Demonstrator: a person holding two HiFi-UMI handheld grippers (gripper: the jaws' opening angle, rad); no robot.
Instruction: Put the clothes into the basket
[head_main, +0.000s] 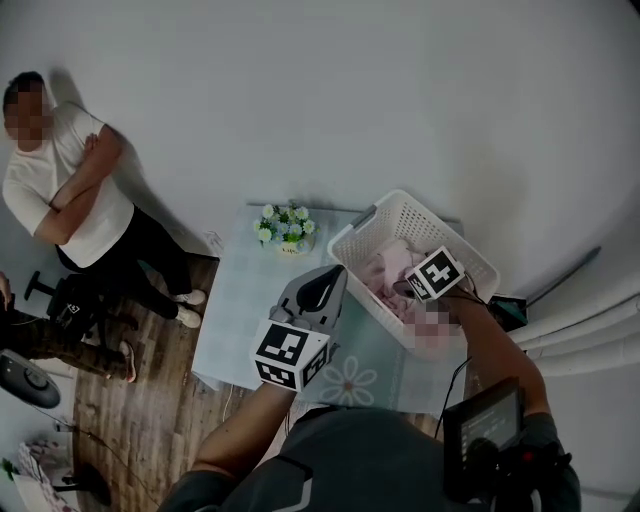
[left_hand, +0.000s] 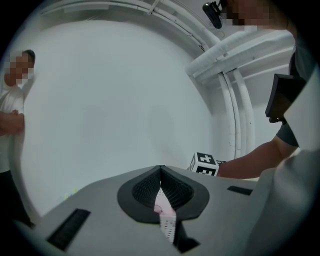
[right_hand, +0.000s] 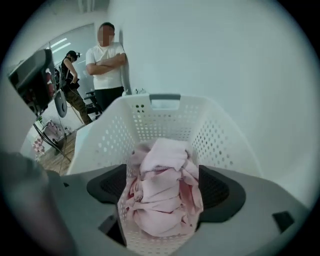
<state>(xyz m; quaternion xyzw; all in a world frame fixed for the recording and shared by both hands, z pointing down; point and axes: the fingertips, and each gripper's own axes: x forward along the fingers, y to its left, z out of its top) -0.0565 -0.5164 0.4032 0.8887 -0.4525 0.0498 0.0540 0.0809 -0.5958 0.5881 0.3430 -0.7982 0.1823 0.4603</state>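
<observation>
The pink clothes (right_hand: 161, 197) lie bunched in a heap on the floor of the white perforated basket (right_hand: 150, 107), which stands on the right part of the pale table (head_main: 235, 300); the right gripper (right_hand: 161, 186) hangs over the basket, angled steeply down into it, with its jaws spread wide; in the right gripper view the heap shows in the gap between the two dark pads (right_hand: 218, 189), lying lower down inside the basket, and neither pad presses on the cloth, so this gripper holds nothing; the left gripper (left_hand: 161, 171) is held above the table just beside the basket's near-left side, pointing roughly level toward the wall, with its jaws pressed together at the tips; through the narrow slit left lower down between them, a sliver of pink cloth and of white perforated plastic shows, and I cannot tell whether that sliver lies beyond the jaws or between them; a small pot of flowers (head_main: 285, 228) stands at the far edge of the table, apart from the basket; a person in a white shirt (head_main: 70, 190) stands with folded arms against the wall at the left.
</observation>
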